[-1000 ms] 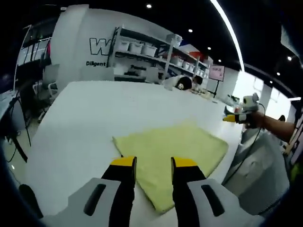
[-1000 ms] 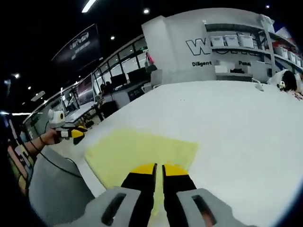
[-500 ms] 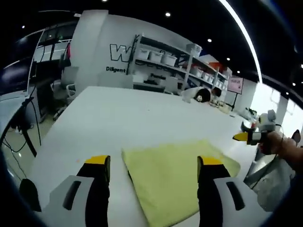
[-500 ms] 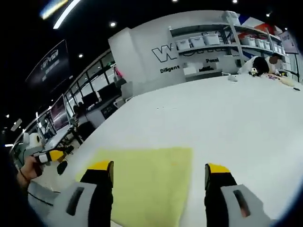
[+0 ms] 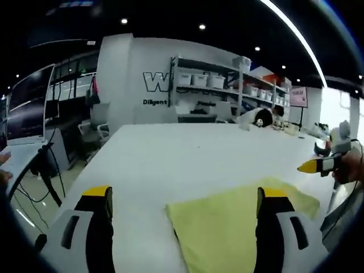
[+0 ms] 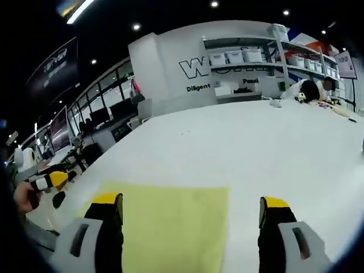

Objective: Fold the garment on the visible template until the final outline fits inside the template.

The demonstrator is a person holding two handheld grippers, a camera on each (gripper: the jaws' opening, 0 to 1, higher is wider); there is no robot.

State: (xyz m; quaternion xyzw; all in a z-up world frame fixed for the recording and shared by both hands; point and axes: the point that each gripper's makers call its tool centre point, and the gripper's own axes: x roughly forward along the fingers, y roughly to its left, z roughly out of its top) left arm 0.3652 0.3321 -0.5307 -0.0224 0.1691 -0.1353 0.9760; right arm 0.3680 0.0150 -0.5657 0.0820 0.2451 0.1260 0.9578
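Left gripper view: left tool (image 5: 185, 199) jaws spread wide, holding nothing, above the near edge of the white bench (image 5: 170, 153). Yellow garment (image 5: 239, 227) lies flat, folded, at that edge btwn the jaws; bare bench beyond. Right tool (image 5: 321, 165) off the right edge.

Right gripper view: right tool (image 6: 190, 207) also wide apart, empty. Garment (image 6: 170, 222) flat by near edge, wide bare bench (image 6: 256, 142) to far side. Left tool (image 6: 48, 181) off the left edge.

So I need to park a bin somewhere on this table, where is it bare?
The white table lies bare beyond the yellow garment, up to the far edge by the shelving, and beside the cloth toward the left claw. The far corner, where a person sits with small items, is crowded.
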